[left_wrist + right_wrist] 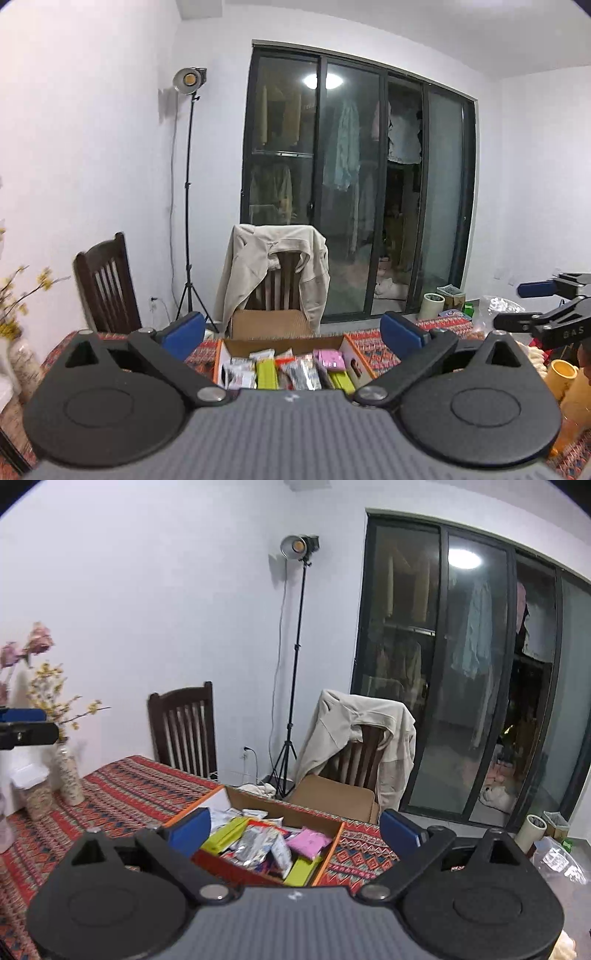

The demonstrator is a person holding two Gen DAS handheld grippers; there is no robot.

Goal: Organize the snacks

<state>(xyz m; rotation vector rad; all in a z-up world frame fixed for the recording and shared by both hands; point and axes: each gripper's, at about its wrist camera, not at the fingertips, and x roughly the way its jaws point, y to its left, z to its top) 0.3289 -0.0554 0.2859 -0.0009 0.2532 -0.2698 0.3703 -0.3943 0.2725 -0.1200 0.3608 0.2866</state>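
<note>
Grippers first: left gripper (291, 334) spread wide with nothing between the blue pads, right gripper (293, 827) likewise wide and empty, both raised above the patterned tablecloth (140, 794). Just beyond, open cardboard box (280, 812) on the table, packed with snacks (258, 843): yellow-green bars, silver wrappers, a pink packet (308, 842), heaped loosely near the rim. Likely trouble: a careless descent clipping a flap and shoving the box, or pinching two slippery wrappers together and spilling one. Further left, vase (70, 779) of flowers, easily toppled by a sideways swing. Behind, draped chair (362, 746) and lamp stand (295, 664), well apart.
</note>
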